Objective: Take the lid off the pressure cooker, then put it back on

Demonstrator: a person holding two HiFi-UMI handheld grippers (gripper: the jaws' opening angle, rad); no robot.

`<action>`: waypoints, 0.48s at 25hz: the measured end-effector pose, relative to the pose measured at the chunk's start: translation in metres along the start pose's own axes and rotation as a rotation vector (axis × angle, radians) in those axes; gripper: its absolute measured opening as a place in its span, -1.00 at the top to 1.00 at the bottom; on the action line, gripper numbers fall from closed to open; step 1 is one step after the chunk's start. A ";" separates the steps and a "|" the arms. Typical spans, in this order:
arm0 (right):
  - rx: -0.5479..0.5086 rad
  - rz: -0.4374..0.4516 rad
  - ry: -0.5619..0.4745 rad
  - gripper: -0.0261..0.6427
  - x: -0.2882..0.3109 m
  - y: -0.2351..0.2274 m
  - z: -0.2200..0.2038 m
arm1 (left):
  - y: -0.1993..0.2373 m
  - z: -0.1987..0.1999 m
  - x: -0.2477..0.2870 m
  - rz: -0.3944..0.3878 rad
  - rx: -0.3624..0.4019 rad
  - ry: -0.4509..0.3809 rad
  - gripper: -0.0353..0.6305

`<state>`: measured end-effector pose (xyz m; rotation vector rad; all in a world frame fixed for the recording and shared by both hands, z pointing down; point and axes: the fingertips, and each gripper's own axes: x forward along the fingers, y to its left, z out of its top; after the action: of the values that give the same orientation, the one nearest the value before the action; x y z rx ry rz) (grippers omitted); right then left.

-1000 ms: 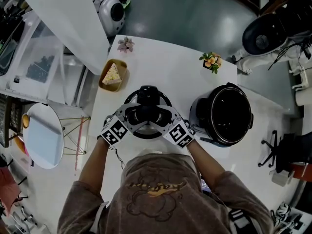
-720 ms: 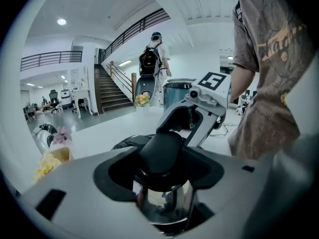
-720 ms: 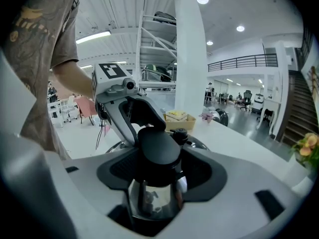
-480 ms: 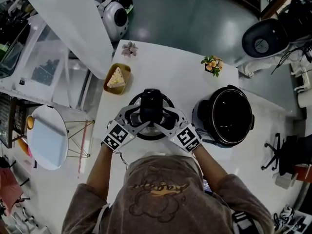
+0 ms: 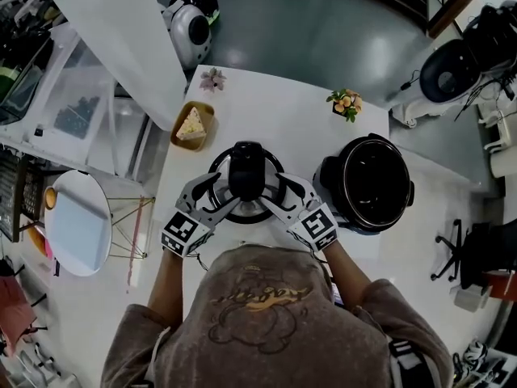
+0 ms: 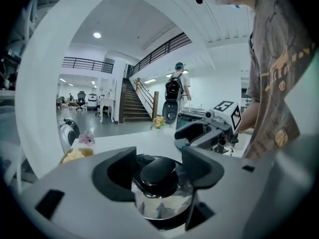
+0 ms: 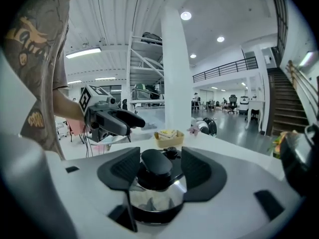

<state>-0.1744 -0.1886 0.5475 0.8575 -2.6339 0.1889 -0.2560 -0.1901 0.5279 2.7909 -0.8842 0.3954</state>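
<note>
A: Where is the lid [image 5: 245,210] sitting?

B: It is lying off the pressure cooker [image 5: 367,186], on the white table [image 5: 283,111] just to the cooker's left. The pot is standing open.

A: And the claws?

B: The left claw [image 6: 158,171] is pointing in from the lid's left and the right claw [image 7: 158,169] from its right. Both are gaping, each straddling the lid's black handle [image 5: 246,170] — the pads are flanking it with small gaps showing, so neither is gripping anything.
</note>
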 end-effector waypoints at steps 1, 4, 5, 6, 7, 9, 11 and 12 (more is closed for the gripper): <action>0.002 -0.002 -0.003 0.18 -0.002 0.000 0.000 | 0.000 0.001 -0.003 0.005 -0.009 -0.008 0.06; 0.006 -0.007 -0.014 0.18 -0.004 0.000 0.001 | 0.000 0.002 -0.009 0.015 -0.006 -0.012 0.06; 0.012 -0.006 -0.017 0.18 -0.004 0.001 0.002 | 0.000 0.002 -0.010 0.017 0.001 -0.008 0.06; 0.017 -0.005 -0.019 0.18 -0.004 0.002 0.003 | 0.000 0.002 -0.010 0.018 0.008 -0.005 0.06; 0.019 -0.004 -0.020 0.18 -0.004 0.002 0.004 | 0.000 0.002 -0.010 0.018 0.013 -0.002 0.06; 0.017 -0.005 -0.016 0.18 -0.003 0.003 0.003 | -0.001 0.001 -0.009 0.015 0.018 0.003 0.06; 0.018 0.000 -0.007 0.18 0.000 0.003 0.000 | -0.002 -0.002 -0.006 0.005 0.025 0.014 0.06; 0.019 0.007 -0.002 0.18 0.002 0.004 -0.002 | -0.003 -0.004 -0.004 -0.002 0.031 0.023 0.06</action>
<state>-0.1770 -0.1861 0.5498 0.8554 -2.6410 0.2153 -0.2587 -0.1844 0.5306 2.8097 -0.8772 0.4434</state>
